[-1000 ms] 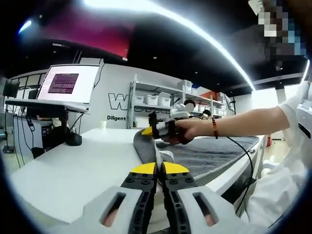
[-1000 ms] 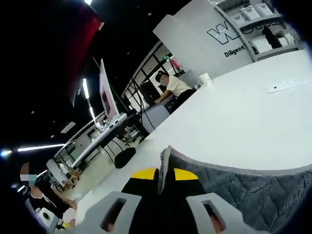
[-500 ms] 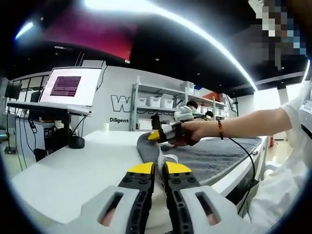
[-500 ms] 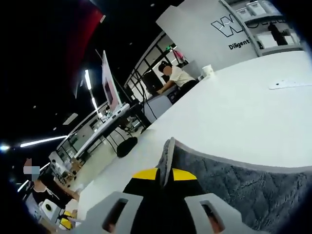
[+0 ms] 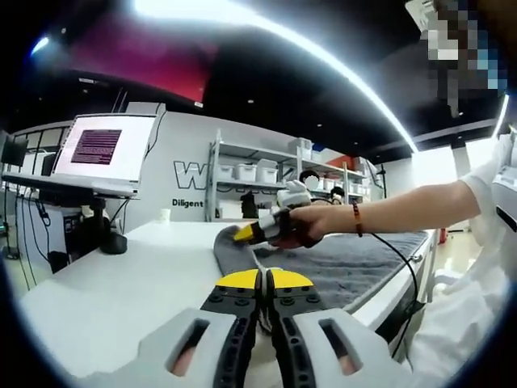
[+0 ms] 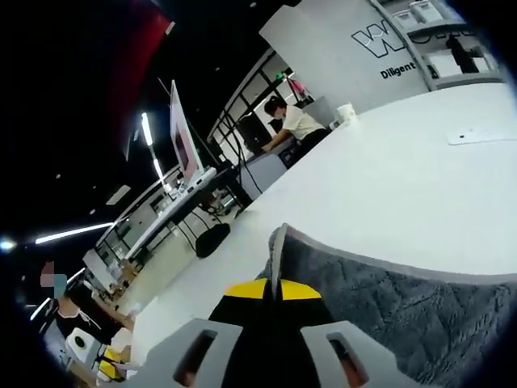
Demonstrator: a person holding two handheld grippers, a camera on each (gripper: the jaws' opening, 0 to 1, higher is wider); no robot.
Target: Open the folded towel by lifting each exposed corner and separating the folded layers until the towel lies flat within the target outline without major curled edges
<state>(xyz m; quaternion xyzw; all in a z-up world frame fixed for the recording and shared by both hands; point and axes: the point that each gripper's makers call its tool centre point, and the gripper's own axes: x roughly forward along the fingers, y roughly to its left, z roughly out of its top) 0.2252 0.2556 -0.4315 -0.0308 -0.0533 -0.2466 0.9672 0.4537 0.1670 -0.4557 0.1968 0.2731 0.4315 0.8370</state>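
Grey terry cloth, the towel (image 5: 355,263) is spread over the white surface (image 5: 113,279) along its near edge, and both grippers have hold of it at one end. In the left gripper view, the left gripper (image 5: 262,281) has its yellow-tipped fingers (image 5: 239,280) pressed together on a pale bit of the towel's edge (a tag or a hem, hard to tell which). Just beyond it, the right gripper (image 5: 245,234) is held in the person's hand (image 5: 311,225), its yellow tip at a raised fold of the towel that stands up off the surface. A cable hangs from the wrist toward the surface's edge.

In the right gripper view, the right gripper (image 6: 271,288) shows its fingers (image 6: 247,289) closed on the towel's (image 6: 388,303) corner, a thin edge of cloth rising between the yellow tips and the quilted grey pile running off to the right. The white surface (image 6: 404,186) stretches beyond it, with a paper cup (image 6: 346,112) near its far edge and a small flat white item (image 6: 477,136) lying on it. Past that sit a monitor on a stand (image 6: 179,149) and a seated person (image 6: 292,123).
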